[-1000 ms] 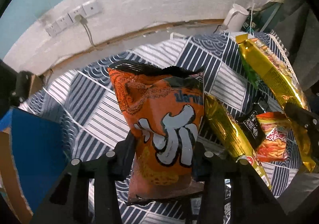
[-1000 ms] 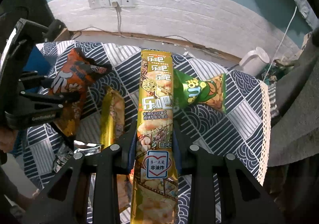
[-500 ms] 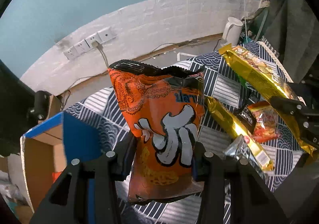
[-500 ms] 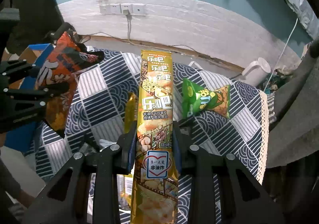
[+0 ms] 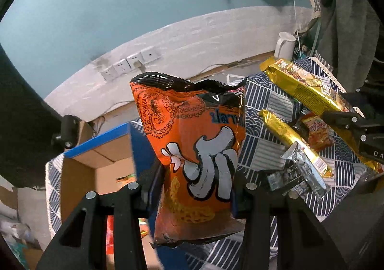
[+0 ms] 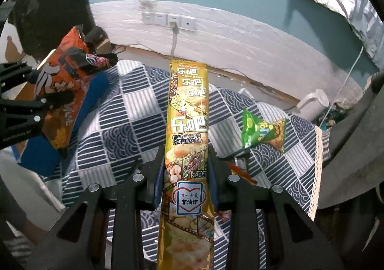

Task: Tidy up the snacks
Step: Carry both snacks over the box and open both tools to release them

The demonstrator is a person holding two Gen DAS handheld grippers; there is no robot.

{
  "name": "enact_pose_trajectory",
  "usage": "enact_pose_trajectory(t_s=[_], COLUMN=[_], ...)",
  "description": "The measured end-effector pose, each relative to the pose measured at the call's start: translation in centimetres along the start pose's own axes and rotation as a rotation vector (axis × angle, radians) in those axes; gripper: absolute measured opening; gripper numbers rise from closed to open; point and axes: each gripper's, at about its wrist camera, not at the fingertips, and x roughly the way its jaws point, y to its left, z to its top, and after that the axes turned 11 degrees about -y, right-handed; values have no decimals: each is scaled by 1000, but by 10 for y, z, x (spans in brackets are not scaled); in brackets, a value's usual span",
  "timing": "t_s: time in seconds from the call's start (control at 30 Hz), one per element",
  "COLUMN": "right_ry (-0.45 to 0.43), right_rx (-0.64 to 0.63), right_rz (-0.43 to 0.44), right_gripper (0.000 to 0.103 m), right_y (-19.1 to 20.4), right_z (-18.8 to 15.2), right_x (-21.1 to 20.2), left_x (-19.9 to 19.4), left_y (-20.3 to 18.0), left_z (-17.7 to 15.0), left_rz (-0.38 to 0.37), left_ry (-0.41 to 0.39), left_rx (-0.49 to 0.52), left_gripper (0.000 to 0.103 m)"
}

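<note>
Your left gripper [image 5: 198, 188] is clamped on the orange squid-print snack bag [image 5: 192, 150], pinching it across its lower half so the bag stands upright above the jaws, clear of the tabletop [image 5: 268, 106]. Behind and below it, off the tabletop's left edge, sits an open cardboard box with a blue rim [image 5: 100, 145].

Your right gripper [image 6: 186, 174] is clenched on the long gold snack pack [image 6: 188, 125], gripped near its lower third with the printed end pointing up and away from you. It hangs over the checked cloth.

On the cloth, a green bag [image 6: 261, 131] lies near the right edge. A second gold pack [image 5: 295, 142], a small red-orange packet [image 5: 316, 133] and a silver wrapper [image 5: 302, 171] lie close together, the gold pack touching the wrapper.
</note>
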Motion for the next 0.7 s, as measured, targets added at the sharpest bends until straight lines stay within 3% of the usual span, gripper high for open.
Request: enact_pose_trajectory(t_s=[0.43,0.7], right_ry=[-57,-60], right_rx=[-86,-124], right_rz=[64,119], right_gripper=[29,30], right_y=[58,97], right_z=[27,46], right_x=[-24,-16], left_x=[-47,-66], left_y=[54,95], left_z=[-24,-43], left_rz=[28,61], left_ry=[-44,-63], left_rx=[-35,-92], left_gripper=[46,46])
